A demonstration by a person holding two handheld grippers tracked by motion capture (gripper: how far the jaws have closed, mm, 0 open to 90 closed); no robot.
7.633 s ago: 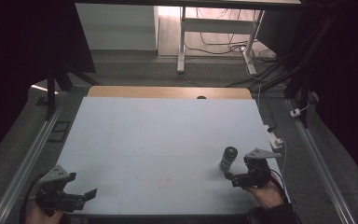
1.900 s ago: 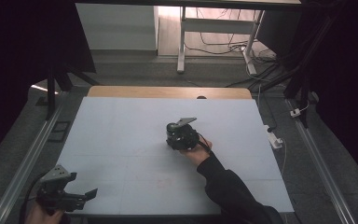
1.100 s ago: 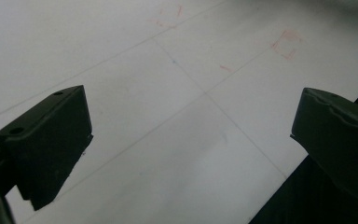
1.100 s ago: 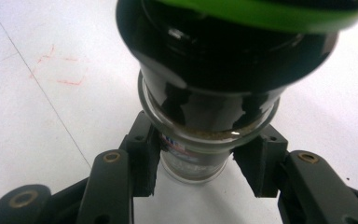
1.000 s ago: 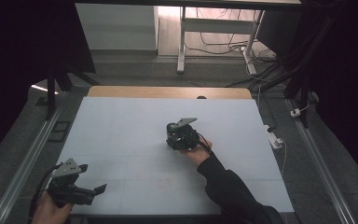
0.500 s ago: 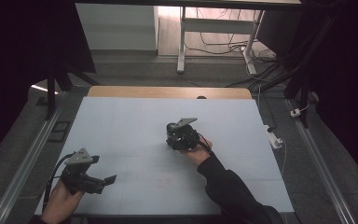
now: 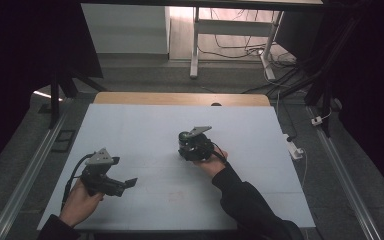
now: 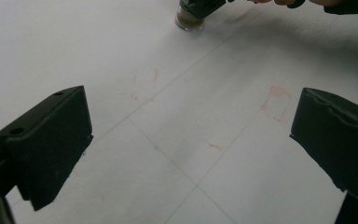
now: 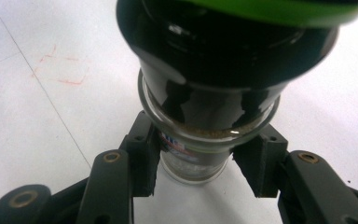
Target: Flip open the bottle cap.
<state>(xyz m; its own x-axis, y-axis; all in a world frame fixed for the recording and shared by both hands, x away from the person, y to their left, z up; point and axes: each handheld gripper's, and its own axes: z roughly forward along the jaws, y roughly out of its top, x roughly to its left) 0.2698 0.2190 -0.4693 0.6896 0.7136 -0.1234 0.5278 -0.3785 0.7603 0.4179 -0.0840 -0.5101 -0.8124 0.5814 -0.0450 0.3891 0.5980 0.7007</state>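
Left gripper (image 7: 130, 183): one, low at the table's near left, jaws spread wide with only bare table between them.
Table (image 7: 145, 125): one, pale, with faint red marks.
Jar (image 9: 193, 158): one glass spice jar with a black cap, upright at mid-table.
Right gripper (image 7: 185, 150): one, clenched around the jar's glass body below the cap.
Hands: two, one on each gripper.
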